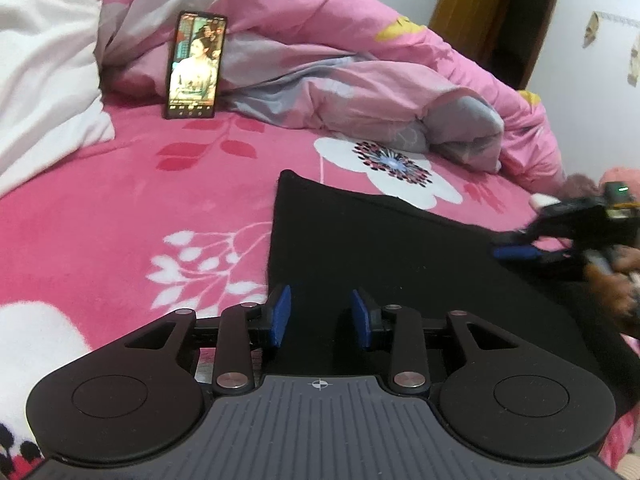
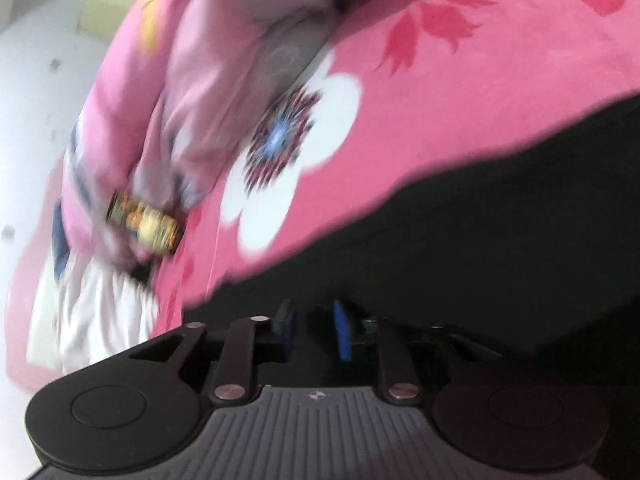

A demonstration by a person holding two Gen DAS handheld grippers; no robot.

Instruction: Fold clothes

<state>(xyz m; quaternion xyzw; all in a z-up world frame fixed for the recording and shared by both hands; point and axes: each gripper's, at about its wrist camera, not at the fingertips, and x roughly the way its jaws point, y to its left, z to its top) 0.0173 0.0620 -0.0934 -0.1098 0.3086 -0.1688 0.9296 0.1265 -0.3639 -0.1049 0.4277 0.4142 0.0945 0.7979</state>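
Left wrist view: pink bedspread [image 1: 120,208] fills frame | black garment [image 1: 380,248] flat, centre to lower right, corner toward upper centre, long axis running lower right | left gripper [image 1: 320,322] fingers apart over its near edge, nothing held | right gripper [image 1: 516,250] at garment's right edge, blurred, grip unclear | no containers | phone [image 1: 195,65] upper left.

Both wrist views low over pink bedspread [image 1: 120,208], sharing black garment [image 1: 360,248], right view tilted, blurred.
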